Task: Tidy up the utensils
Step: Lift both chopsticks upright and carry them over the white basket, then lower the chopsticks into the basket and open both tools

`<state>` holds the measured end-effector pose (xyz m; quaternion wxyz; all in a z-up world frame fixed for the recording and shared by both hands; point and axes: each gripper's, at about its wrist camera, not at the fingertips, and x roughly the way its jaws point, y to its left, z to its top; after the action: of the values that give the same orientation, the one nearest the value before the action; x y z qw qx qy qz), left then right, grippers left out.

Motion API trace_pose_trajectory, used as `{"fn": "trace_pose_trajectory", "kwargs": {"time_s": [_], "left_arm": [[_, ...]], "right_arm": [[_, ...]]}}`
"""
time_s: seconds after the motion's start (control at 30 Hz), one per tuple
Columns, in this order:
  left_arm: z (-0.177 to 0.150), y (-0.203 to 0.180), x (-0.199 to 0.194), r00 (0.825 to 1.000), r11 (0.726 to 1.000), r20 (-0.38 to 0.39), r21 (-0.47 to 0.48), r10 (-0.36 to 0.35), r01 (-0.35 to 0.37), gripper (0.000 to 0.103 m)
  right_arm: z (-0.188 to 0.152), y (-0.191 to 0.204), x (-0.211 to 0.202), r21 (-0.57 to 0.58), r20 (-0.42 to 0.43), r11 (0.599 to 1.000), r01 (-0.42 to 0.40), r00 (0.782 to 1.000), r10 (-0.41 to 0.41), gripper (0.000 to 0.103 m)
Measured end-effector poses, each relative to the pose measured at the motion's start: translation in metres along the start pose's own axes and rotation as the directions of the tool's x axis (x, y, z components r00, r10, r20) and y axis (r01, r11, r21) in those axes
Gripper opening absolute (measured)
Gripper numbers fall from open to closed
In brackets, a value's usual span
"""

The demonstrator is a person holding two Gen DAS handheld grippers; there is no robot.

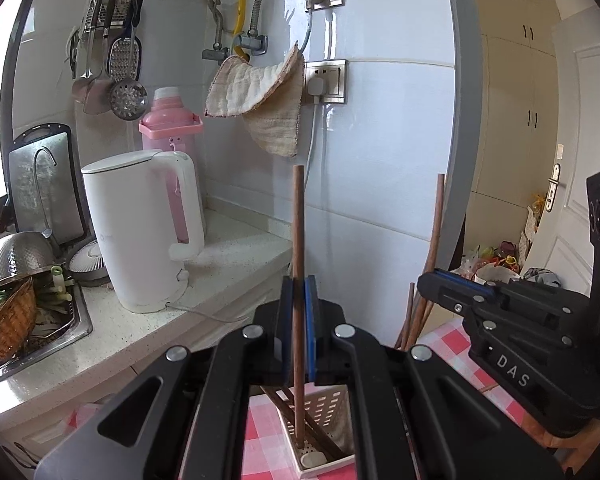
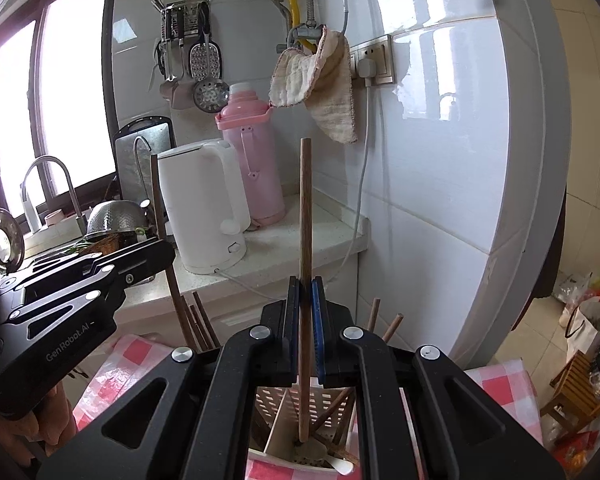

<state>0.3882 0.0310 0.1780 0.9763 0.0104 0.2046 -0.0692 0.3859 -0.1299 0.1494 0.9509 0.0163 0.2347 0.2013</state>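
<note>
Between the blue-padded fingers of the left gripper [image 1: 299,328] a brown wooden chopstick [image 1: 298,280] stands nearly upright, clamped at about mid-length, its lower end down inside a white perforated utensil holder [image 1: 332,408] directly below. The right gripper [image 2: 305,332] mirrors this: its fingers are clenched on a second chopstick [image 2: 305,240], also close to vertical, whose tip sits low in a cream slotted holder [image 2: 274,404], beside a white spoon [image 2: 340,465] lying at the bottom. Several other chopsticks [image 2: 328,412] already lean crosswise in that holder, and in the left view a few more lean in the compartment under the left gripper.

Whether the two grippers are working over the same holder or over two separate ones cannot be settled from these views. The holder stands on a red-and-white checked cloth [image 1: 260,432] covering the worktop just in front of the kitchen counter [image 1: 148,320], where a white kettle [image 1: 140,232] and a pink thermos [image 1: 172,128] stand well clear of the work.

The step in hand looks like the insertion itself: both sticks are lowered into the holder and each tip appears at or near the perforated floor. The next move, as I judge it, calls for easing each stick fully down, then loosening the fingers so the stick settles against its neighbours, and lifting straight up so that the pads do not drag it back out or tip the light holder.
</note>
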Motion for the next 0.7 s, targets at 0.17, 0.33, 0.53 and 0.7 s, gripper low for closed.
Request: {"fn": "trace_pose_trajectory", "kwargs": {"time_s": [0.17,0.33,0.53,0.7], "left_arm": [[-0.013,-0.002,0.010,1.000,1.000,-0.030,0.006,0.007,-0.007,0.006],[-0.028,-0.005,0.029,0.992,1.000,-0.125,0.020,0.003,0.000,0.006],[-0.036,-0.003,0.039,0.983,1.000,-0.183,0.013,0.003,-0.001,0.020],[-0.030,0.000,0.025,0.988,1.000,-0.151,-0.003,0.003,-0.003,0.026]], "right_arm": [[-0.012,-0.002,0.013,0.014,-0.039,1.000,-0.003,0.999,0.004,0.009],[-0.028,-0.002,0.032,0.013,-0.147,1.000,0.001,0.989,0.001,0.009],[-0.029,-0.005,0.028,0.015,-0.171,0.999,0.029,0.985,-0.026,0.019],[-0.019,-0.007,-0.002,0.005,-0.107,0.999,0.045,0.993,-0.044,0.040]]}}
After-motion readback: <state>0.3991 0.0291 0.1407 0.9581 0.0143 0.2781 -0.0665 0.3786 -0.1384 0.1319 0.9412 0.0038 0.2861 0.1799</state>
